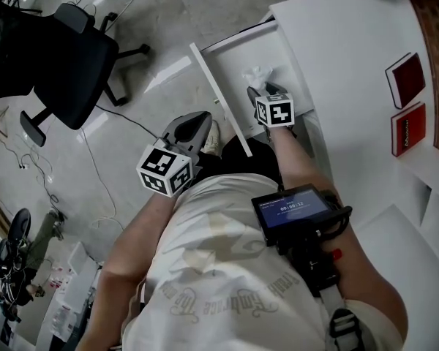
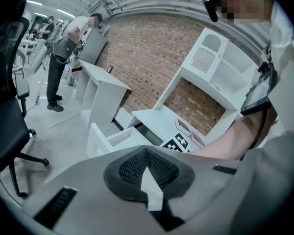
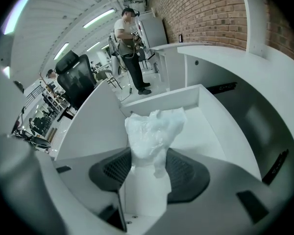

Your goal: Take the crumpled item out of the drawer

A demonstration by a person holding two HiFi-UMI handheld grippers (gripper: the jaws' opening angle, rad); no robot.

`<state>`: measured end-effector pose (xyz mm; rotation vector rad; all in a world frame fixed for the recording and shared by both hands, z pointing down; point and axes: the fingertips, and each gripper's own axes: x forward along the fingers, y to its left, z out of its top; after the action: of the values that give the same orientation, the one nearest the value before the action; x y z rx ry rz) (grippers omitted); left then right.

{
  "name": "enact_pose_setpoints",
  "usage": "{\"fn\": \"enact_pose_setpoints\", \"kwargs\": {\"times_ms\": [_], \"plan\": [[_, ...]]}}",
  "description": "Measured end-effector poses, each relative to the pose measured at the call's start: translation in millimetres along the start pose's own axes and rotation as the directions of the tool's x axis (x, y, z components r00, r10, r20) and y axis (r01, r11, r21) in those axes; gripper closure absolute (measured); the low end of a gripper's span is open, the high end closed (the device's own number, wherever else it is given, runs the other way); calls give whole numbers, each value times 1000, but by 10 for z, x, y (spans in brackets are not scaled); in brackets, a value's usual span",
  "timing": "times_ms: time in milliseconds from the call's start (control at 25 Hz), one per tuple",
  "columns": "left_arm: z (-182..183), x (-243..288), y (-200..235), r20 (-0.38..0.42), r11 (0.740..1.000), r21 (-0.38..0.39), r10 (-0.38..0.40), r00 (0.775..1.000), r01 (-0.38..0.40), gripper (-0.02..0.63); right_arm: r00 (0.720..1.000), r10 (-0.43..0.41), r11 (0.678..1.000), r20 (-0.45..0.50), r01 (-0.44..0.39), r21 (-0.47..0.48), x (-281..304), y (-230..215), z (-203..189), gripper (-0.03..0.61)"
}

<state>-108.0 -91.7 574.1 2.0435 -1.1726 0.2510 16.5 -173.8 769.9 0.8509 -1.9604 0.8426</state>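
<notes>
- I see a pale glossy floor, a black office chair on it, and a brick wall behind the white desk.
- The desk's drawer stands pulled out.
- My right gripper pinches the crumpled white wad, held over the open drawer.
- My left gripper has its jaws together with nothing between them, well apart from the drawer.

Right tongs clamped, left tongs shut.
</notes>
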Motion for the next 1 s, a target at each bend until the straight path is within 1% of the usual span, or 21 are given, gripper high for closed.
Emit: {"fn": "enact_pose_setpoints", "kwargs": {"times_ms": [320, 440, 640, 1000], "plan": [[113, -27, -64, 31, 999, 31, -9, 999, 8, 594, 999, 7, 1000, 44, -6, -18, -193, 52, 45, 354], [132, -60, -88, 37, 999, 43, -16, 999, 15, 594, 997, 7, 1000, 74, -7, -6, -284, 96, 98, 356], [181, -79, -156, 44, 997, 74, -33, 998, 29, 594, 990, 19, 1000, 139, -21, 18, -460, 177, 216, 357], [263, -87, -276, 48, 989, 127, -81, 996, 74, 594, 975, 21, 1000, 220, -25, 11, -787, 305, 374, 362]]}}
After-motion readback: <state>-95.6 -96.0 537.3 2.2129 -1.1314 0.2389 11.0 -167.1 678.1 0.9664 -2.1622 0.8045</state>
